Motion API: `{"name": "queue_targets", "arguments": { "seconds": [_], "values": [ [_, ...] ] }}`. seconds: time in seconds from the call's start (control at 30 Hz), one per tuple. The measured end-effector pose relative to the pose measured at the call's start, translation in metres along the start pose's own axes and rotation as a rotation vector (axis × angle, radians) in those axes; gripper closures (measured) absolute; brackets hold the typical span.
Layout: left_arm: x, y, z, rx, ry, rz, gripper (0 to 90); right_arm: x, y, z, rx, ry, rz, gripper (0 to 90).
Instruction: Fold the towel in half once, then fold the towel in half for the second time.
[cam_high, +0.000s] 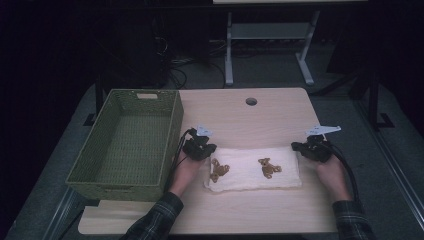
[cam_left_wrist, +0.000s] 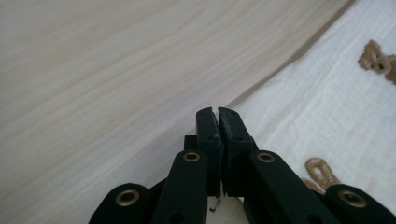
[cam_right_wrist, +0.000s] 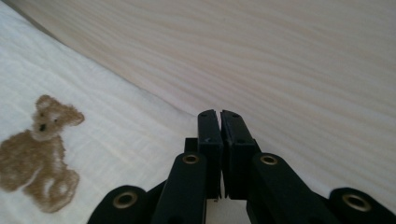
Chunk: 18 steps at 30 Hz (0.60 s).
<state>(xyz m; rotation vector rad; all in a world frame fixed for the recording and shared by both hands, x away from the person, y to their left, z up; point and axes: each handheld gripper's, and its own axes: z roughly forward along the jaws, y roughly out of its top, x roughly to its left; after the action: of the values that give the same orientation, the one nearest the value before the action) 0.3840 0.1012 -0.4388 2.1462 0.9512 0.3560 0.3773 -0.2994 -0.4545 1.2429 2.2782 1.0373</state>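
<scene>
A white towel (cam_high: 250, 170) with two brown teddy-bear prints (cam_high: 219, 170) (cam_high: 269, 167) lies flat on the pale wooden table (cam_high: 240, 112). My left gripper (cam_high: 200, 149) sits at the towel's far left corner. In the left gripper view its jaws (cam_left_wrist: 218, 112) are pressed together right on the towel (cam_left_wrist: 327, 107) edge, with a sliver of white cloth between the tips. My right gripper (cam_high: 310, 149) sits at the far right corner. Its jaws (cam_right_wrist: 219, 114) are shut where the towel (cam_right_wrist: 116, 130) edge meets them, beside a bear print (cam_right_wrist: 42, 154).
A green woven basket (cam_high: 172, 130) stands on the table's left side, close to my left hand. A round cable hole (cam_high: 251, 101) is at the table's far middle. Bare wood lies beyond the towel and in front of it. A metal stand is on the floor behind.
</scene>
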Motion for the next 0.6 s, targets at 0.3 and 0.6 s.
{"name": "queue_targets", "arguments": {
  "seconds": [0.3,0.6],
  "values": [
    [-0.008,0.002,-0.017,-0.03,-0.009,0.028,87.6,0.004,0.0,-0.016,-0.043,0.031,-0.004,87.2],
    [-0.021,-0.006,-0.037,-0.023,-0.013,0.093,87.6,0.012,-0.015,-0.038,-0.081,0.079,-0.007,87.2]
  ]
}}
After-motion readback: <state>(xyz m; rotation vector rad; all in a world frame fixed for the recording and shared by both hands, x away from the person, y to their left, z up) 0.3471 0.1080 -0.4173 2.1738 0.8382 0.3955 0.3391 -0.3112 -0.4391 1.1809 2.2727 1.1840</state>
